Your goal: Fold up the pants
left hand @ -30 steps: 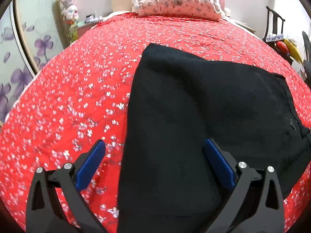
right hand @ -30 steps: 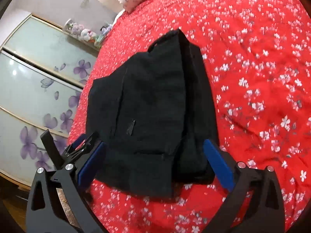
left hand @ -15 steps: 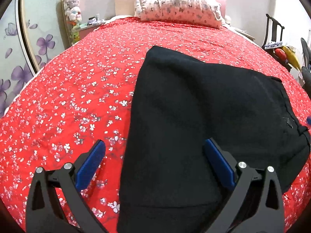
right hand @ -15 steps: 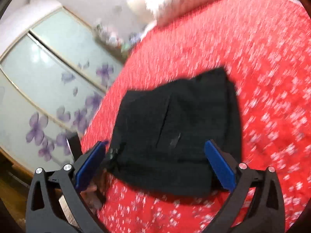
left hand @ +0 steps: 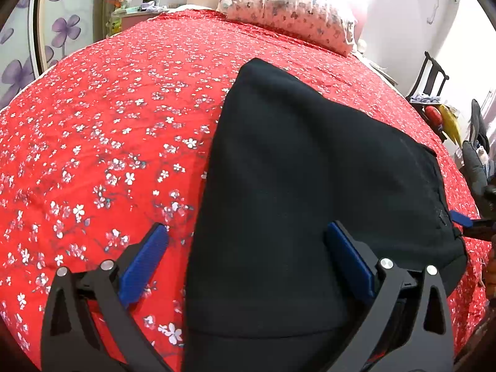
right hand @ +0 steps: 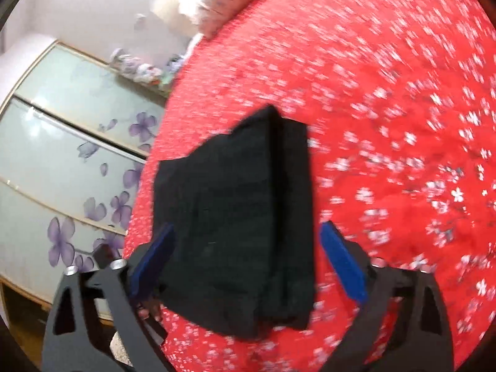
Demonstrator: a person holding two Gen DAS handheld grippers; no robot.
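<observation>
Bed with red bedspread (left hand: 117,117), small white blossoms all over. Black pants (left hand: 310,186), folded to a thick stack, lie flat on it near the front edge. Floral pillow (left hand: 288,9) at the head. Sliding wardrobe doors (right hand: 62,170) with purple flowers along one side; dark chair (left hand: 431,77) on the other. Left gripper (left hand: 248,266) over the pants, jaws wide apart, pads clear of cloth. Right gripper (right hand: 248,260) jaws have just been closing slightly yet stand wide, the stack between them, not pressed. Right view blurred.
</observation>
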